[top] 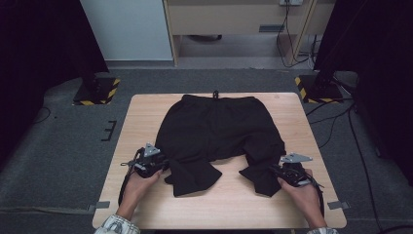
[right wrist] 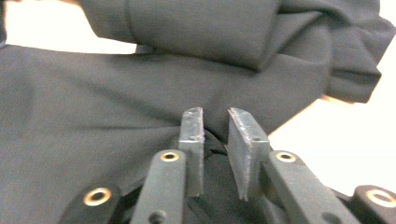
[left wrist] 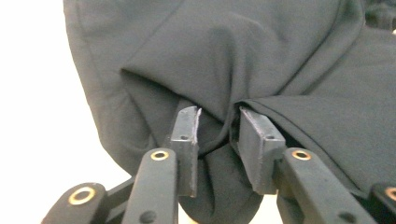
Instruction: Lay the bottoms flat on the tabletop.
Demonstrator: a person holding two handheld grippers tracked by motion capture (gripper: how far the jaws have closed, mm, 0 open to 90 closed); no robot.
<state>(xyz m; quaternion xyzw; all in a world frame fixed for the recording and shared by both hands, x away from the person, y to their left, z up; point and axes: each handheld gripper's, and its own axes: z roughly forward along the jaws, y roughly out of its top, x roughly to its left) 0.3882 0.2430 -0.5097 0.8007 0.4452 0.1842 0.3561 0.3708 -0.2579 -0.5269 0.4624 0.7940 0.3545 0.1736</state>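
Shorts [top: 219, 129] on table [top: 292, 117], between tongs

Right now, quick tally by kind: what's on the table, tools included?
Black shorts: 1
Hand-held grippers: 2, the left hand-held gripper and the right hand-held gripper, one at each leg of the shorts, jaws closed on folds of the fabric
Wooden table under it all: 1
Total: 4

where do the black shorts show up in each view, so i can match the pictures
High view: the black shorts lie mid-table, waistband at the far edge, legs toward the person.
Left gripper view: the cloth spreads across the top and right, bunched between the jaws.
Right gripper view: the cloth spans the frame, pinched at the jaws.
Shared landmark: the pale wooden table.
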